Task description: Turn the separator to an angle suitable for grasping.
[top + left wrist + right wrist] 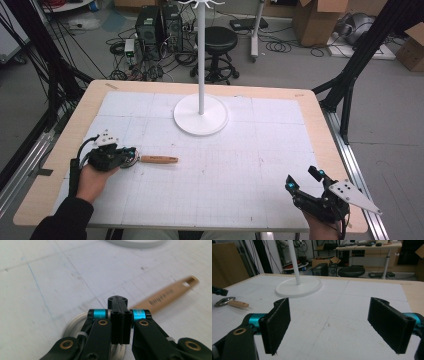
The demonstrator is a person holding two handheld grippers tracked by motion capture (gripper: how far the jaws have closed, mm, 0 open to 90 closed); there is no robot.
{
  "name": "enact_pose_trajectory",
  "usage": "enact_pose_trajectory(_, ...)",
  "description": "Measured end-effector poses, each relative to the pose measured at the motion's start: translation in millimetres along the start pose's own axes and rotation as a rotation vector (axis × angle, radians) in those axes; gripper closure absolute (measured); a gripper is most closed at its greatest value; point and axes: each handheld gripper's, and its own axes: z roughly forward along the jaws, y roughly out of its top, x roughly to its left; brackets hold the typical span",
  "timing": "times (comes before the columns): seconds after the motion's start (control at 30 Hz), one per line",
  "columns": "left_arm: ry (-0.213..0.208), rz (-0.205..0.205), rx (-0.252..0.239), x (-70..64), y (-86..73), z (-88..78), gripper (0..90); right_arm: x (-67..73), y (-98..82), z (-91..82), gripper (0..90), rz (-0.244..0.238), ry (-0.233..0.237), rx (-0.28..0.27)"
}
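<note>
Gripping strainer [224, 301] rim, left gripper [131, 153] jaws pinched tight | wooden handle [159, 159] pointing toward table middle | right gripper [302, 178] jaws wide, holding nothing, near table [310, 107] edge

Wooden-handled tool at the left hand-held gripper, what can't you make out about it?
High view: the tool has its round head hidden under the left hand-held gripper.
Left gripper view: the handle lettering is motion-blurred, and the shut jaws cover the head's rim, so a grip can't be confirmed.
Right gripper view: the head is too small to tell mesh from solid.
</note>
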Motion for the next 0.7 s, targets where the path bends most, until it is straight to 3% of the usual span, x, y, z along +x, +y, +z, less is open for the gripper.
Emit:
enact_pose_trajectory(0.1,-0.016,0.01,0.062,-0.8,4.5,17.8,89.7,0.5,0.5,1.5,17.0,-0.007,0.005,0.004)
enact_pose_trajectory(0.2,-0.028,-0.029,0.1,-2.3,0.5,29.7,89.7,-0.3,-0.3,1.2,17.0,-0.005,0.005,0.007)
enact_pose_trajectory(0.3,-0.019,-0.01,0.125,-5.9,-0.7,32.0,89.7,-1.3,0.1,-0.7,17.0,-0.003,0.0,-0.001)
enact_pose_trajectory(0.4,-0.001,-0.015,0.125,-6.7,-2.5,29.0,89.8,-1.7,-0.1,-0.9,17.0,0.002,-0.001,-0.001)
enact_pose_trajectory(0.5,0.029,0.028,0.116,-12.6,-6.1,26.3,89.7,-0.9,0.1,-0.2,17.0,-0.002,0.0,0.002)
enact_pose_trajectory(0.6,0.049,0.037,0.108,-16.5,-8.0,25.5,89.7,0.6,0.0,1.0,17.0,-0.003,0.001,0.004)
enact_pose_trajectory(0.7,0.072,0.079,0.127,-20.4,-7.6,23.9,89.8,1.6,0.6,0.5,17.0,-0.007,0.003,0.002)
